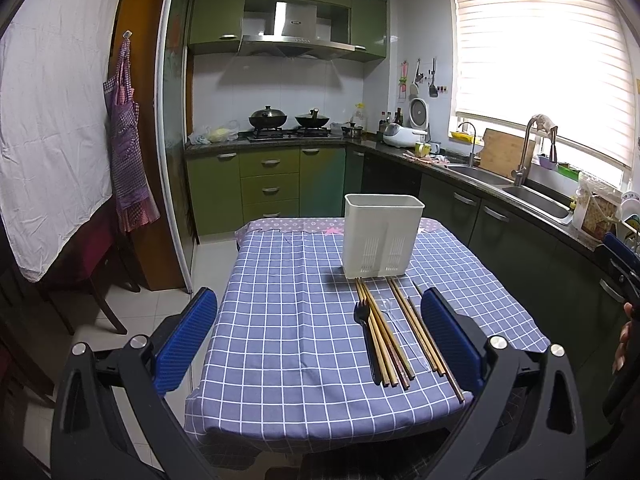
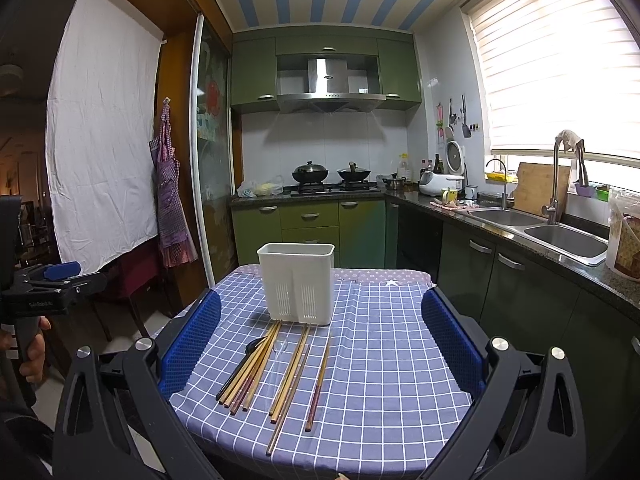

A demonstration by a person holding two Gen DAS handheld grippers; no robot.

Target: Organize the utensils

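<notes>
- Green cupboards [image 2: 256, 236] and a sink [image 2: 566, 240] fill the kitchen behind our table [image 1: 280, 320], which has a blue checked cloth on it.
- We see a white holder [image 1: 382, 236] standing upright near the far end of the table.
- We see chopsticks [image 1: 384, 340] lying flat in front of the holder, their far tips just beside it.
- A black fork [image 1: 365, 328] lies on the left, touching the chopsticks.
- A clear spoon [image 2: 278, 354] lies between the sticks.
- Our left gripper [image 1: 320, 336] is wide open and holds nothing.
- Our right gripper [image 2: 320, 340] is wide open too, above the table's near edge.
</notes>
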